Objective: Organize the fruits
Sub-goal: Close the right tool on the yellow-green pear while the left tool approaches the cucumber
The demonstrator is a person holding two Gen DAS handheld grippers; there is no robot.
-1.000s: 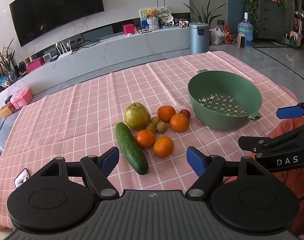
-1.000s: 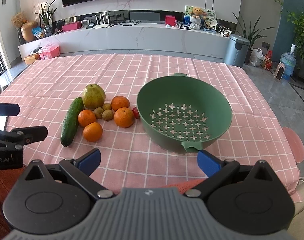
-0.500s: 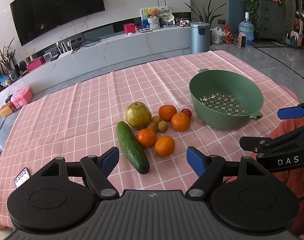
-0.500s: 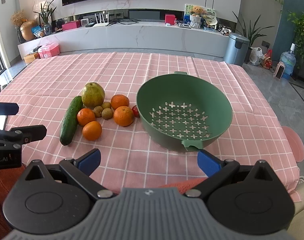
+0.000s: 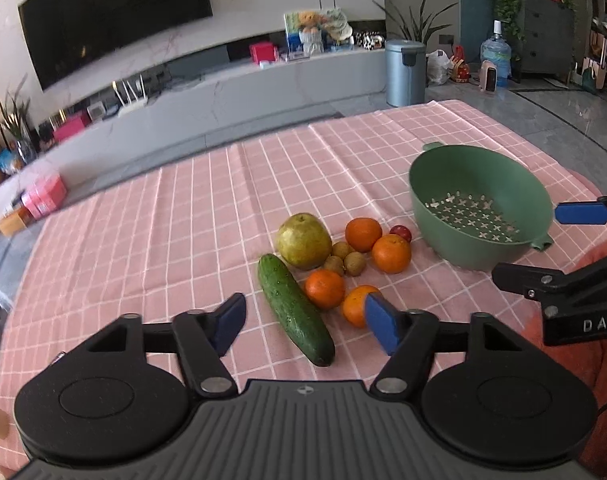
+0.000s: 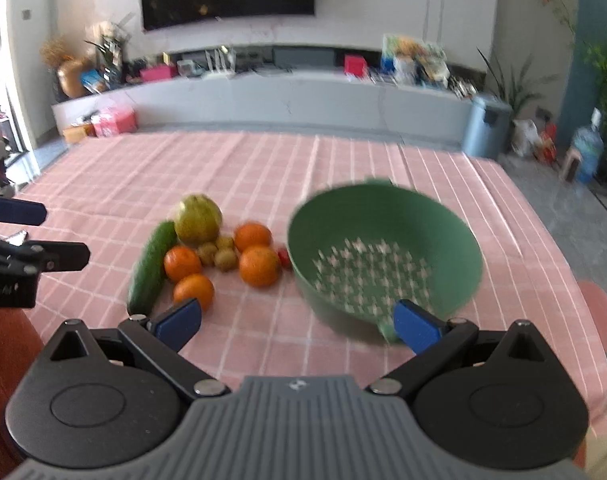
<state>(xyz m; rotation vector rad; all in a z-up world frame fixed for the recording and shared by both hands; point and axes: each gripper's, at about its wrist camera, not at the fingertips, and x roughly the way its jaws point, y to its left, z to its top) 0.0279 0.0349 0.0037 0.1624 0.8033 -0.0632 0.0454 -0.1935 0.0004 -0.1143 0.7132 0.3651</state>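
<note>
A cluster of produce lies on the pink checked cloth: a cucumber (image 5: 295, 309), a yellow-green pear (image 5: 303, 241), several oranges (image 5: 391, 253), small brown fruits (image 5: 345, 258) and a small red fruit (image 5: 400, 233). An empty green colander (image 5: 479, 208) stands to their right. My left gripper (image 5: 305, 326) hovers over the cucumber's near end, its jaws closing, pads clear of everything. My right gripper (image 6: 297, 326) hangs open before the colander (image 6: 383, 256), holding nothing. In the blurred right wrist view the cucumber (image 6: 151, 268) lies left of the oranges (image 6: 259, 266).
The cloth-covered table (image 5: 183, 216) ends at the far side before a long grey TV bench (image 5: 223, 92). A grey bin (image 5: 405, 72) stands on the floor beyond the table. A pink round stool (image 6: 599, 316) sits at the right edge.
The left gripper's jaws have narrowed and it has shifted left, so the fruit sits further right. The right wrist view has tilted and blurred; the colander now looks closer.
</note>
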